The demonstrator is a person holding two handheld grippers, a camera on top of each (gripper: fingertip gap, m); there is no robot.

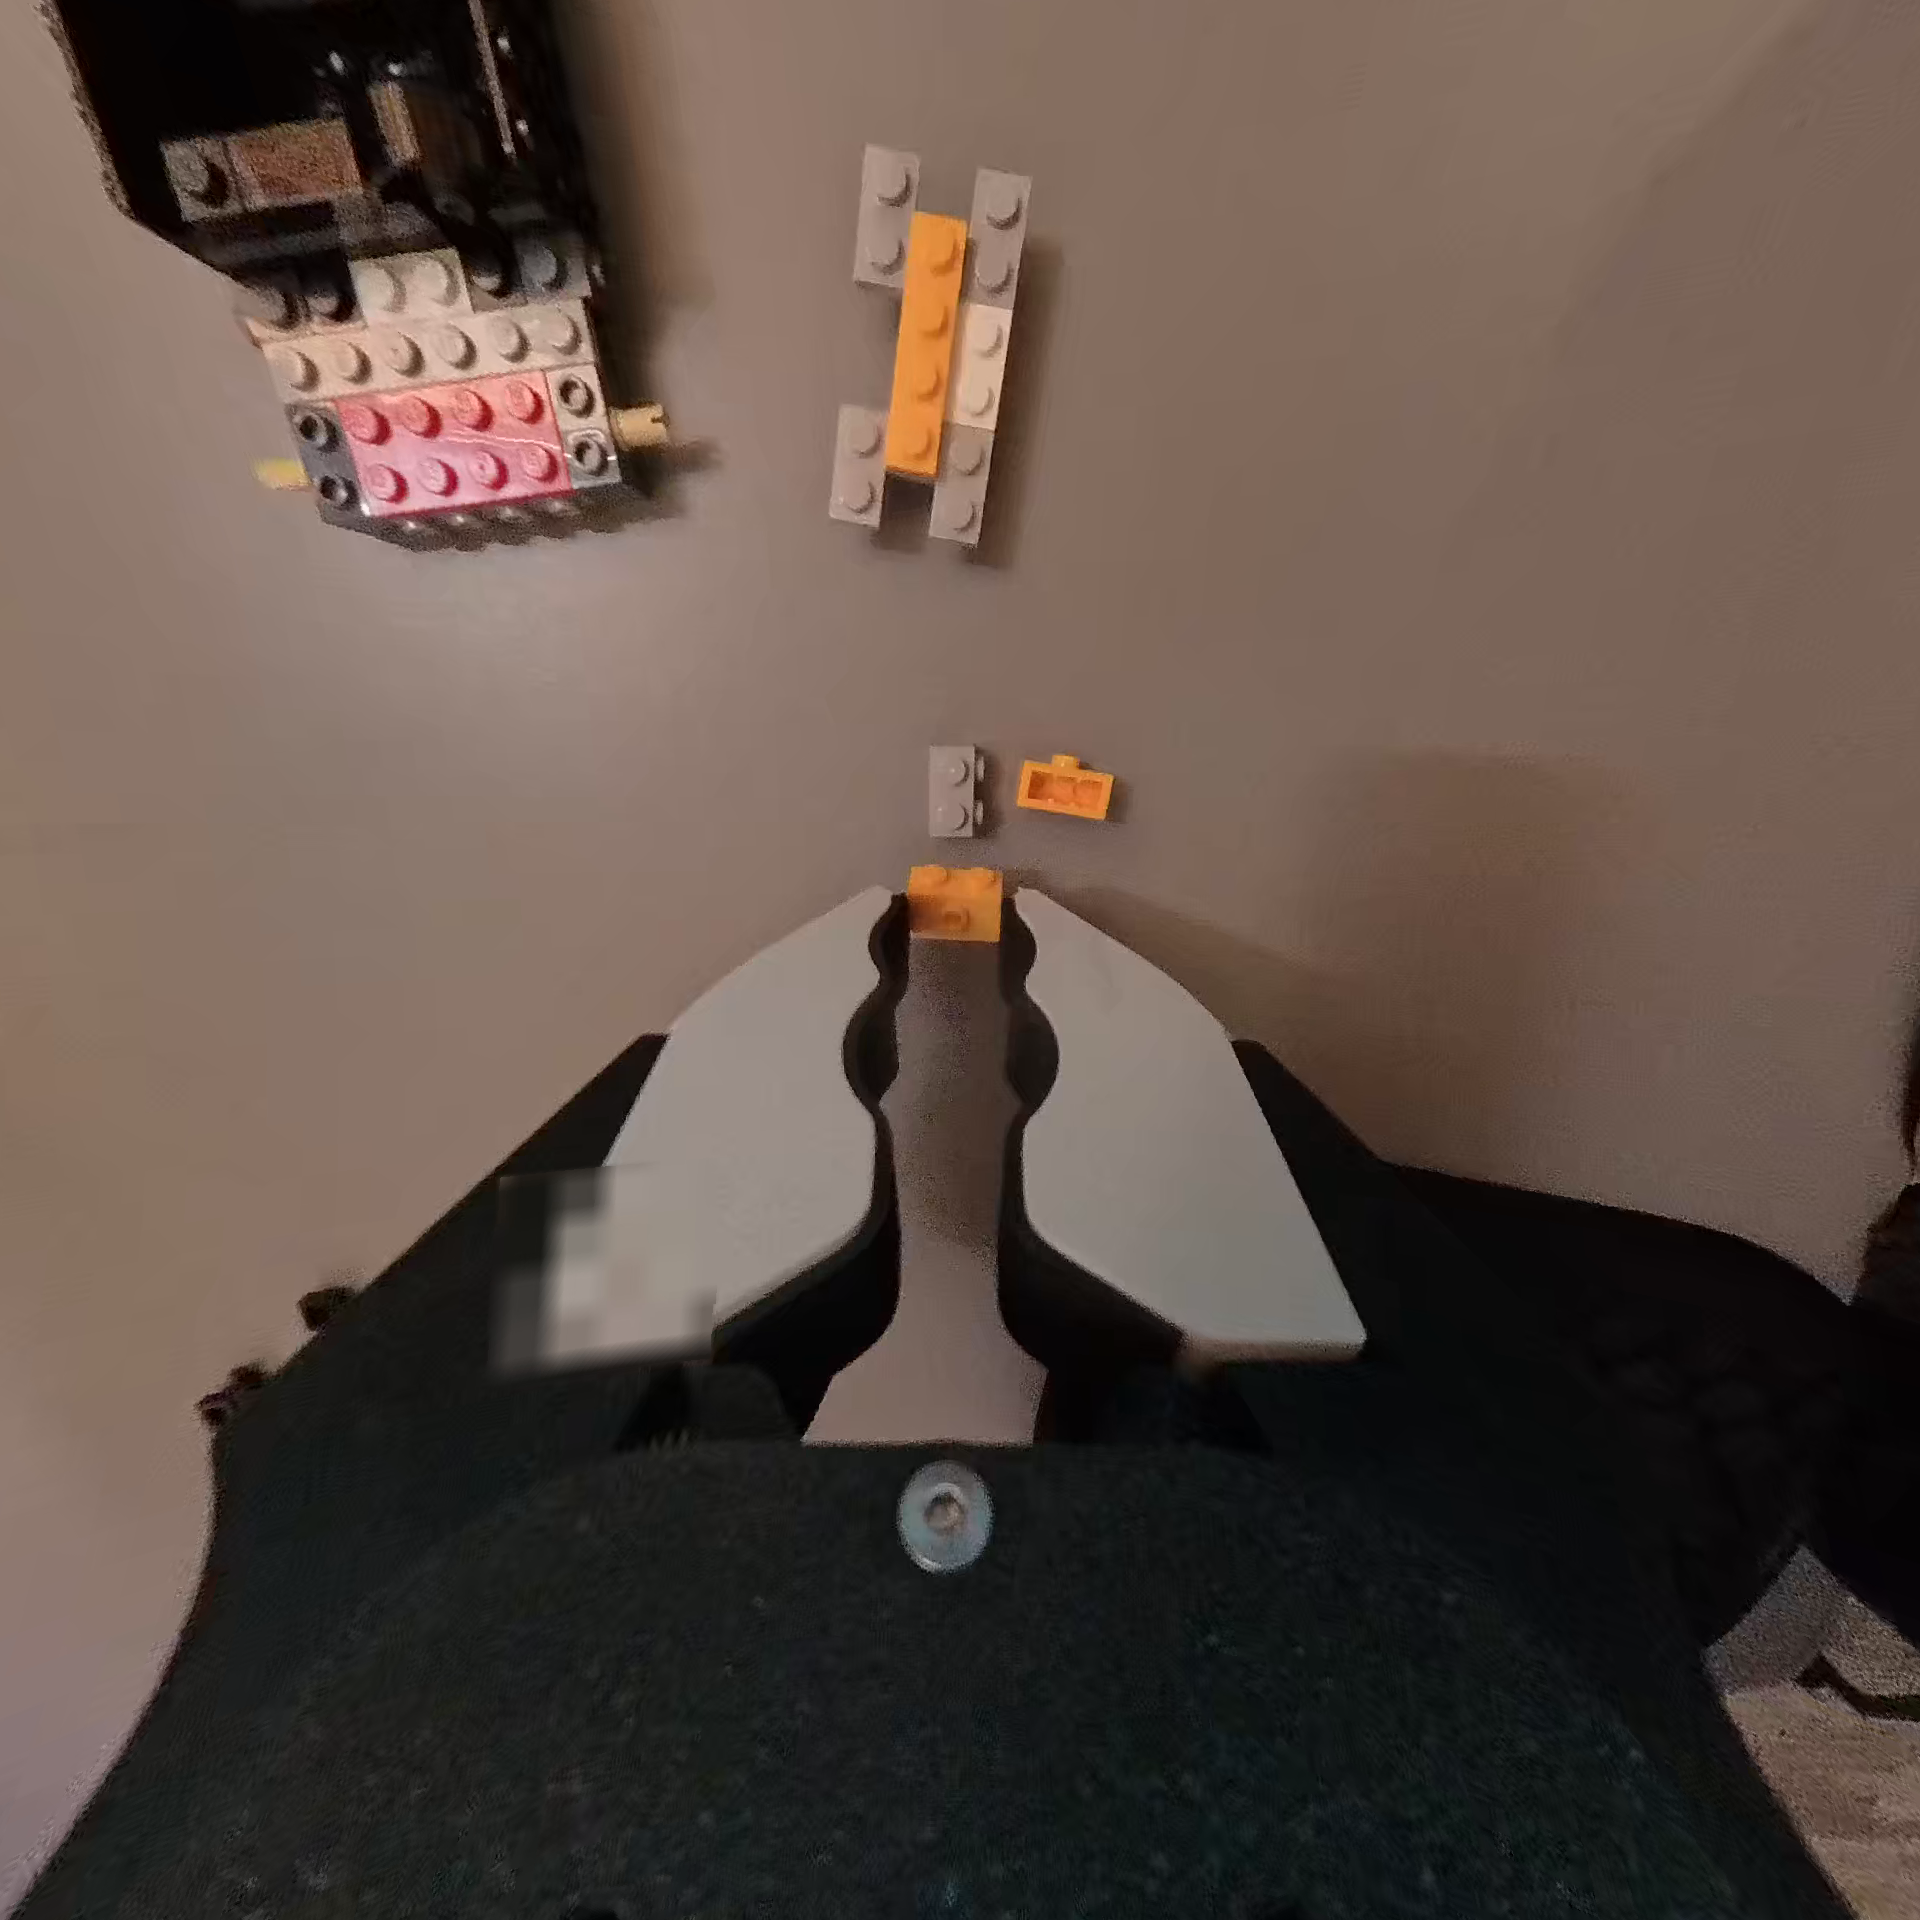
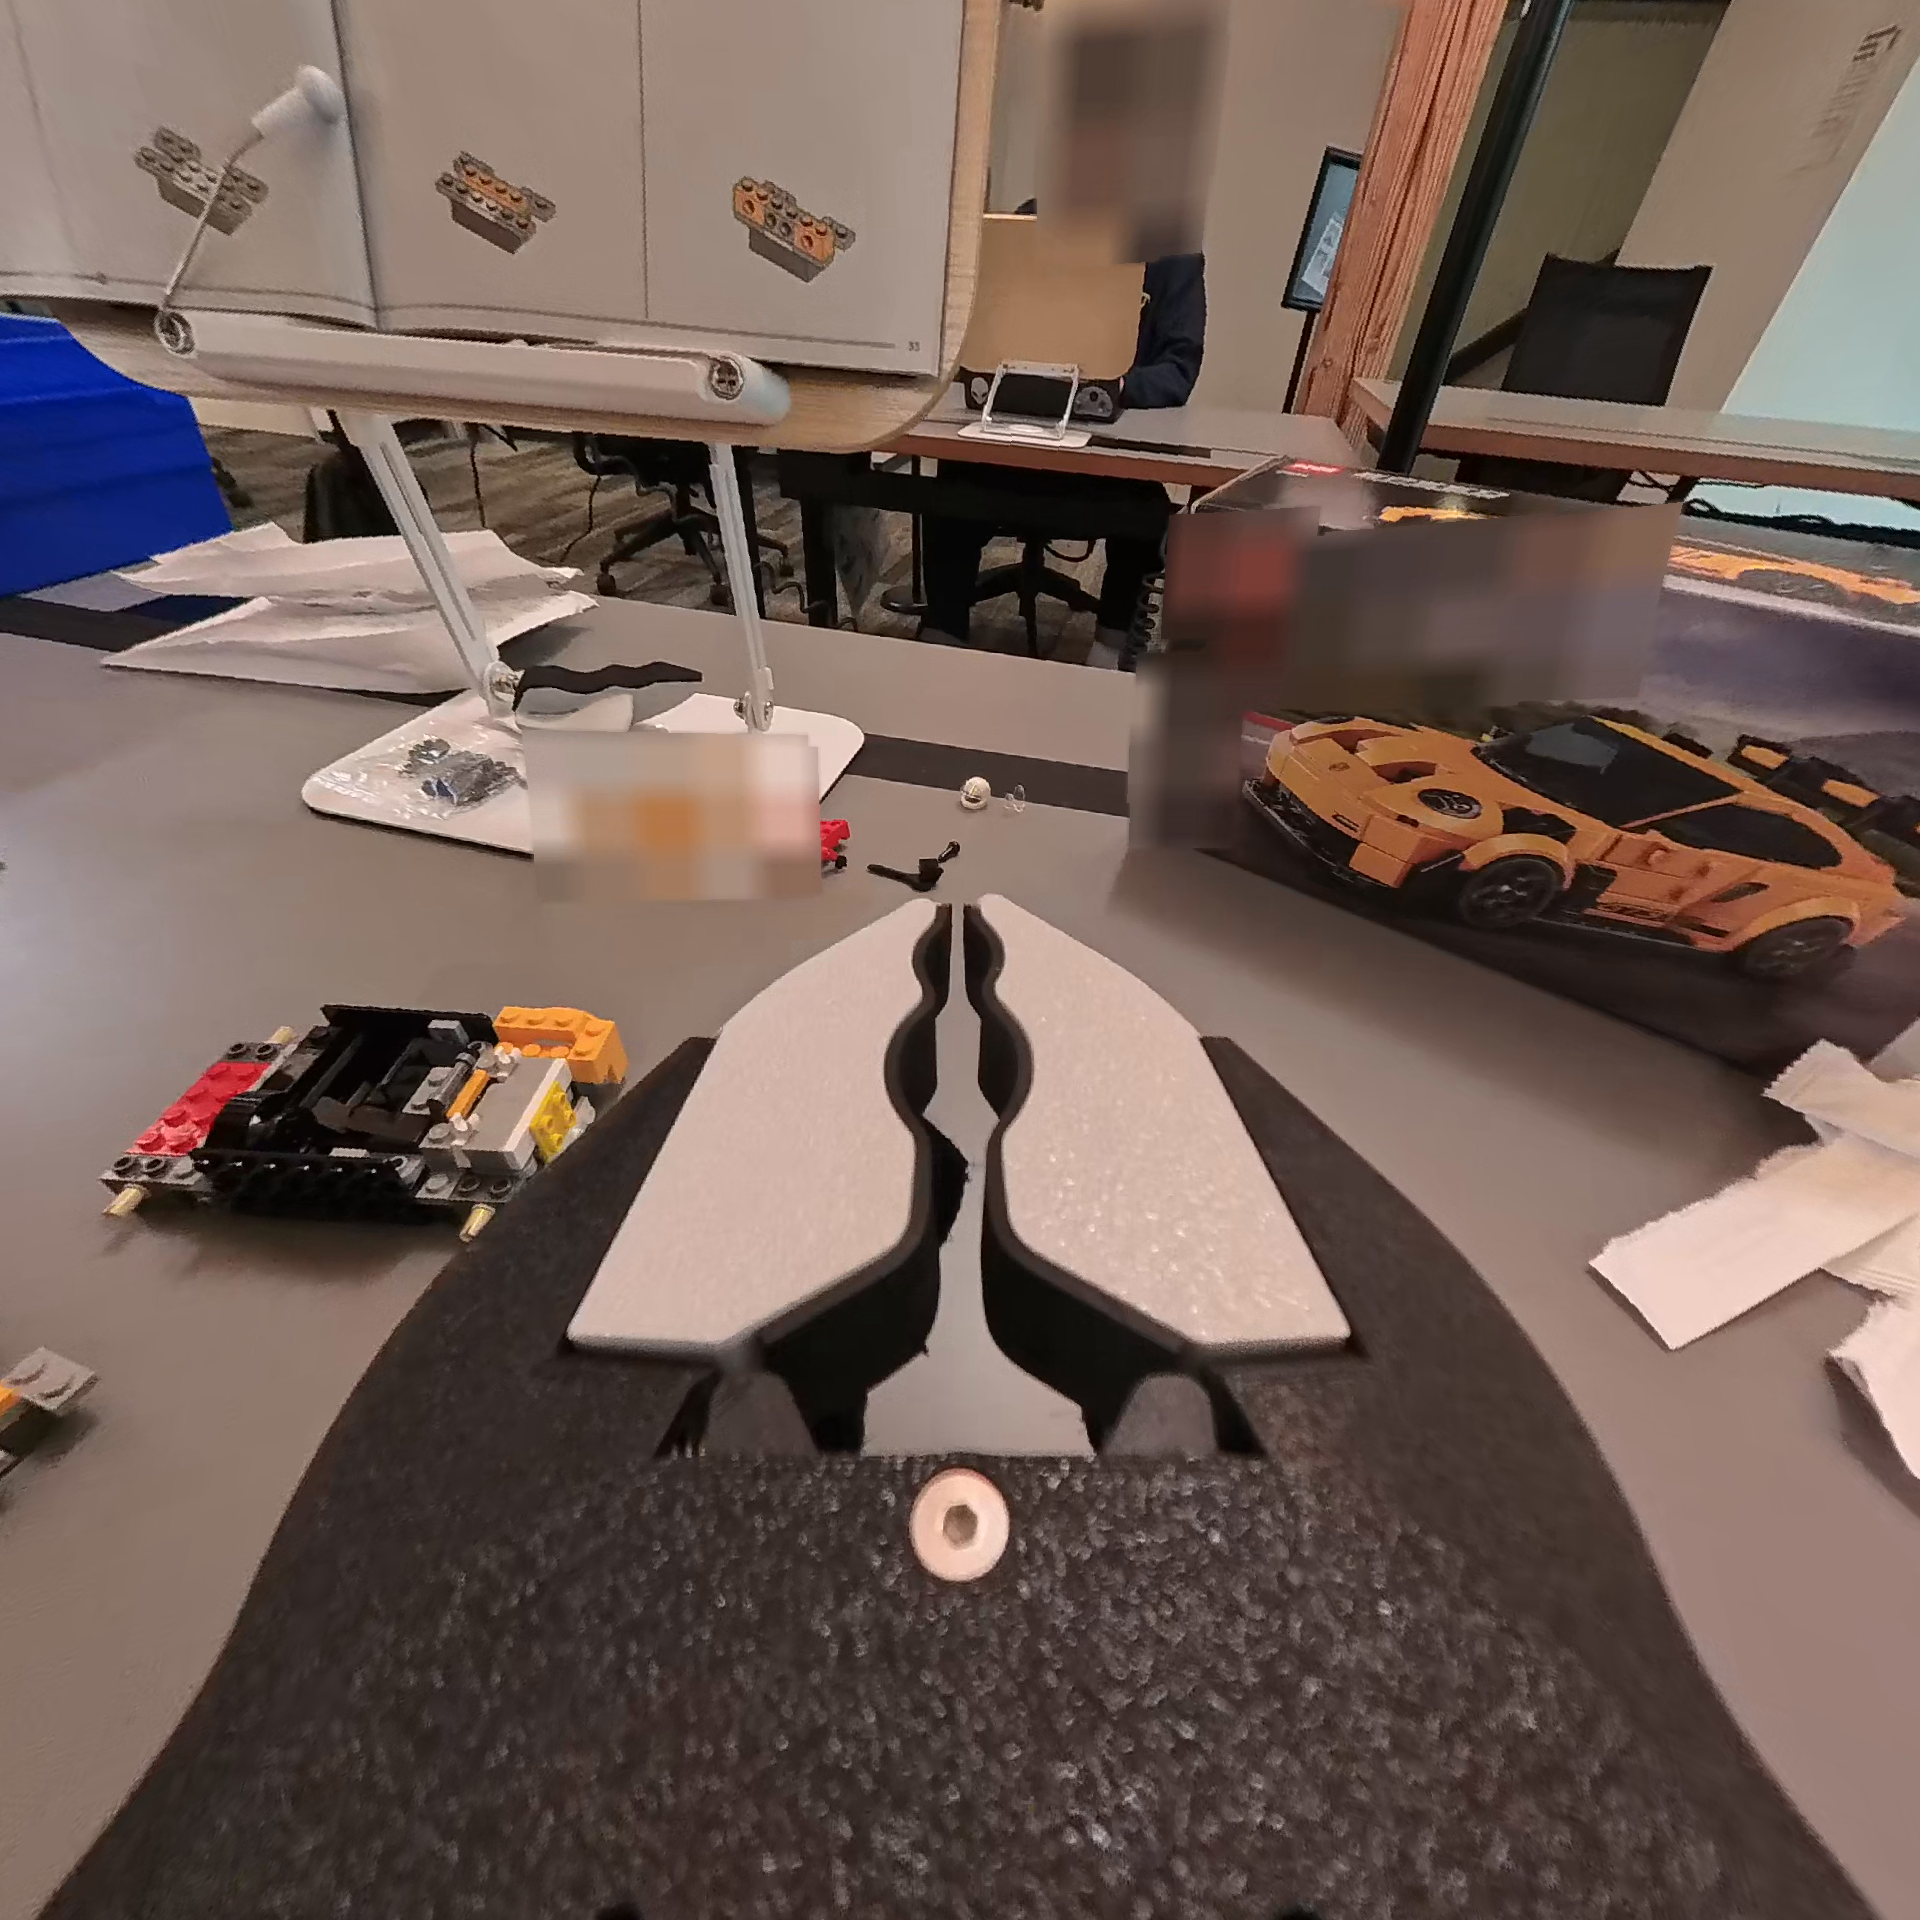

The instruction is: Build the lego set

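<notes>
In the left wrist view my left gripper [image 1: 955,902] looks down on the grey table, its fingertips closed on a small orange brick [image 1: 955,906]. Just beyond lie a small grey brick [image 1: 955,791] and another small orange piece [image 1: 1068,793]. Farther off lies a sub-assembly of grey plates with a long orange brick [image 1: 928,343]. The partly built car chassis [image 1: 436,416], with red and light grey plates, is at the upper left; it also shows in the right wrist view [image 2: 353,1112]. My right gripper [image 2: 957,912] is shut and empty above the table.
An instruction booklet on a white stand [image 2: 499,187] stands at the back left. The set's box [image 2: 1558,790] stands on the right. Paper bags [image 2: 1787,1216] lie at the right edge. Small loose parts [image 2: 914,864] and a plastic parts bag [image 2: 457,774] lie near the stand's base. Some 30 cm of space lies between my two pairs of fingers.
</notes>
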